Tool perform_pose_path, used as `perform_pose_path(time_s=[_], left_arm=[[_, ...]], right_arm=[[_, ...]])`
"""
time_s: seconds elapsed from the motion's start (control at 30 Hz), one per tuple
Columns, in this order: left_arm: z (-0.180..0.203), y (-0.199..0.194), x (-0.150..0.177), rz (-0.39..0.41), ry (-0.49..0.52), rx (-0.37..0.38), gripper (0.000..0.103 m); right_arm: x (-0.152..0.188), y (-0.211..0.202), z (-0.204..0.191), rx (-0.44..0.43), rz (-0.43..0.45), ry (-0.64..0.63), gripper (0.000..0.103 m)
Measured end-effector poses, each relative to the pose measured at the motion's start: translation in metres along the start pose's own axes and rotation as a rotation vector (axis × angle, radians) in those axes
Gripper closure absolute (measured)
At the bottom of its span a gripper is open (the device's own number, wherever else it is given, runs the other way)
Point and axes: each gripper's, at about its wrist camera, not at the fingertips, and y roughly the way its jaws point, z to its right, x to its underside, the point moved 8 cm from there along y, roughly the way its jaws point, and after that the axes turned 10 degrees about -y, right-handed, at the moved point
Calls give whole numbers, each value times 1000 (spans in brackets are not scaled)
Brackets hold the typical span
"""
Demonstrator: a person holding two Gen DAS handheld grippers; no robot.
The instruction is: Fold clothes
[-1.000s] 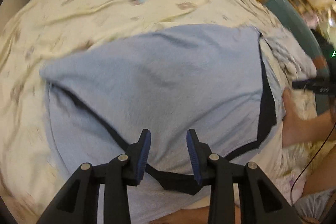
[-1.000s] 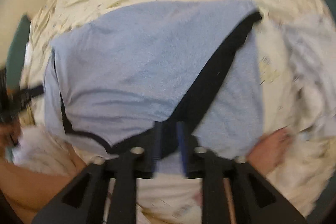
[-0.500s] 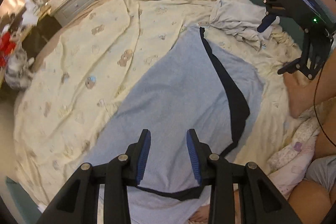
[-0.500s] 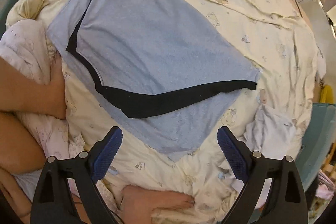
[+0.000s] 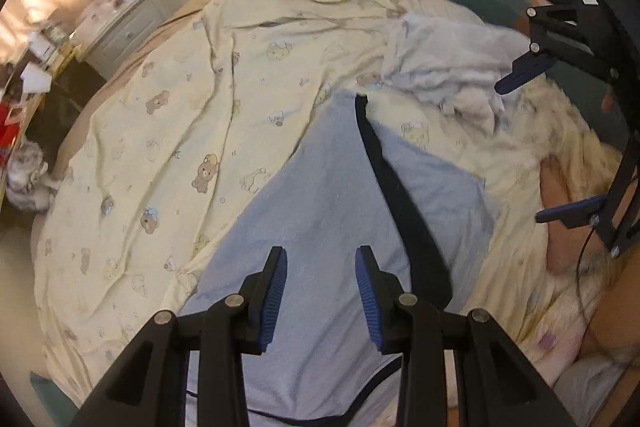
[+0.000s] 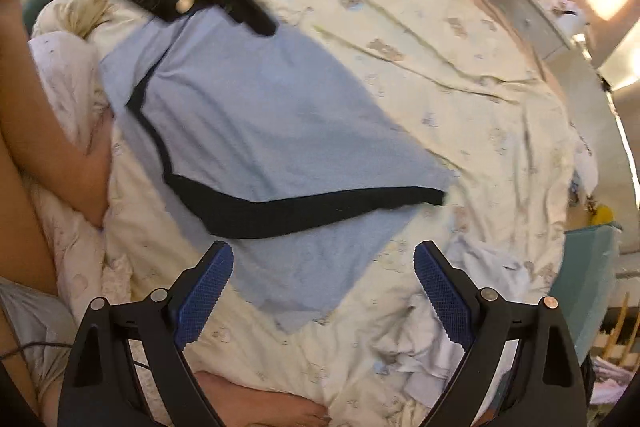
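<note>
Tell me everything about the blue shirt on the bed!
The blue shirt is pale blue soft knit cloth with a black band along one edge. It lies spread flat on the cream bear-print sheet, with one layer folded over another, so a plain blue part sticks out past the band. It looks a little wrinkled. Neither gripper touches it; both hang above with nothing between their fingers.

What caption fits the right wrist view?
Open right claw above a light-blue, black-trimmed garment on a bear-print sheet.
</note>
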Motion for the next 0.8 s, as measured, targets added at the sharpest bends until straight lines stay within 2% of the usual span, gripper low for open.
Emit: perform_pose_path(time_s=[0.1, 0.2, 0.3, 0.4, 0.5, 0.8], left_arm=[[13, 8, 5, -10, -19, 5, 67], [28, 8, 9, -20, 51, -14, 67], [35, 2, 4, 0, 105, -40, 67], [36, -1, 4, 5, 115, -50, 63], [34, 5, 10, -13, 133, -67, 63], [25, 23, 21, -52, 160, -68, 63]], right_arm=[[3, -5, 5, 32, 0, -3, 8], [4, -10, 0, 32, 6, -13, 8], [3, -15, -8, 41, 1, -44, 8], [5, -17, -10, 35, -7, -35, 8], [12, -13, -8, 9, -16, 8, 8], [23, 15, 5, -18, -79, 31, 8]])
